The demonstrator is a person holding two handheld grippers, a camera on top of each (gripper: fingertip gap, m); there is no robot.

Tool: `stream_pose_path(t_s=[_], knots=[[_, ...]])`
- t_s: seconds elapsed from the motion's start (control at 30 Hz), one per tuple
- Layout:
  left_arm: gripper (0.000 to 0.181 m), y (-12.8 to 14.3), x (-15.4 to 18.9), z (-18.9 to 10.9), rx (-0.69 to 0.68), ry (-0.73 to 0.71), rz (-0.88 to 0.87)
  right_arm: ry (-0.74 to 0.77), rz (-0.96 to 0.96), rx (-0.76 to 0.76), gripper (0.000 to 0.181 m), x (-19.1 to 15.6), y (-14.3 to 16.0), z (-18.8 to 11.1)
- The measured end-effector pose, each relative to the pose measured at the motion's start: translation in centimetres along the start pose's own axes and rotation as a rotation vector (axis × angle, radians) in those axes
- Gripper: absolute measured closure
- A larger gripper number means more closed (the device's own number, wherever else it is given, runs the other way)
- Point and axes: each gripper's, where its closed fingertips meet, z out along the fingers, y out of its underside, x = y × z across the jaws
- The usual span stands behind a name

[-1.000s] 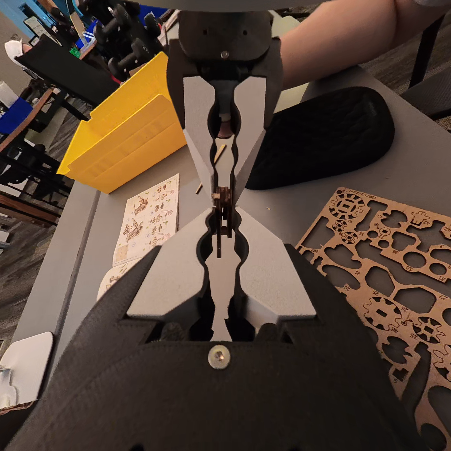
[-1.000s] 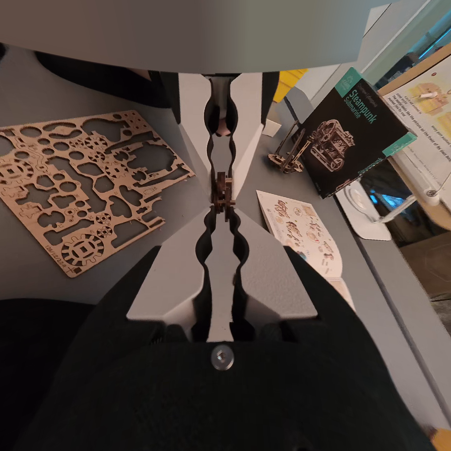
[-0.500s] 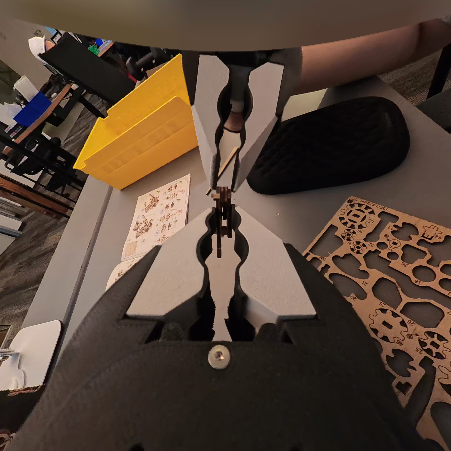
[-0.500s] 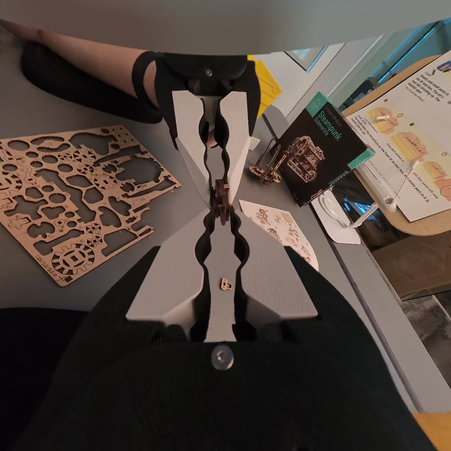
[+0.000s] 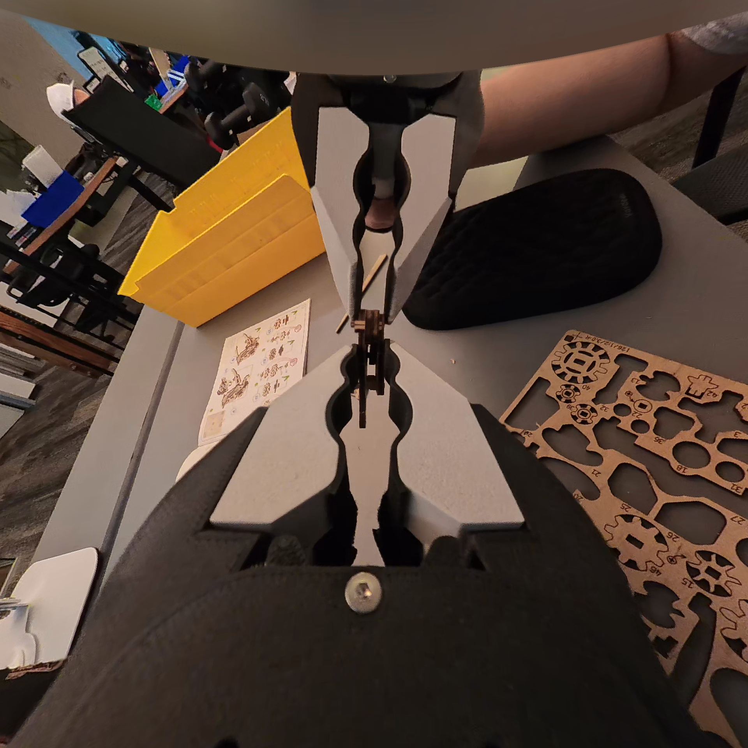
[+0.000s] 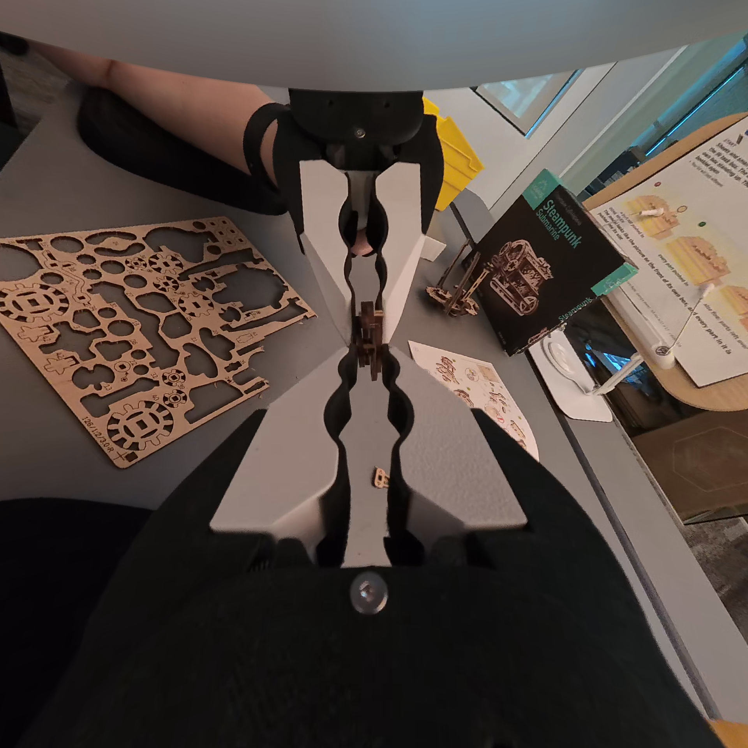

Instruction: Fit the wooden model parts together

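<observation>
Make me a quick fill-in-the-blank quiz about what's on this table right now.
1. The storage bin behind the instruction leaflet is coloured ____.
2. The two grippers meet tip to tip, both pinching a small ____ assembly.
3. The cut-out wooden sheet lies ____ on the table.
4. In the right wrist view, the dark box stands beside a half-built ____.

Missing words: yellow; wooden; flat; model

Left gripper [image 5: 370, 344]: black textured body; pale grey wavy-edged fingers [image 5: 307, 437]; silver screw [image 5: 363, 591]; right gripper [image 6: 366, 348] alike
</observation>
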Motion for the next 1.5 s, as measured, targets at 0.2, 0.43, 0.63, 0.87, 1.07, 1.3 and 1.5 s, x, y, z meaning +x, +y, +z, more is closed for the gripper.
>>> stream_pose_path(t_s=[0.2, 0.43, 0.63, 0.87, 1.07, 1.3, 1.5], knots=[[0.172, 0.2, 0.3, 0.1, -0.016, 0.019, -0.021, -0.02, 0.021, -0.014, 0.173, -0.2, 0.3, 0.0], [0.171, 0.1, -0.1, 0.1, -0.005, 0.022, -0.067, 0.004, 0.038, -0.006, 0.173, 0.1, 0.1, 0.0], [0.171, 0.3, -0.4, 0.0, -0.015, 0.021, -0.088, 0.027, 0.03, -0.01, 0.173, 0.4, 0.3, 0.2], [0.171, 0.1, -0.9, 0.1, 0.0, 0.001, -0.076, -0.02, 0.16, 0.053, 0.172, 1.0, 0.0, 0.1], [0.164, -0.6, -1.8, -0.6, 0.053, -0.08, -0.066, -0.046, 0.268, 0.138, 0.172, 2.1, 0.0, -0.9], [0.166, -0.3, -1.6, -1.0, 0.037, -0.066, -0.02, -0.06, 0.22, 0.171, 0.172, 1.6, -0.5, -1.2], [0.167, -0.4, -1.5, -1.1, 0.008, -0.078, 0.049, -0.075, 0.203, 0.191, 0.172, 1.4, -0.5, -1.2]])
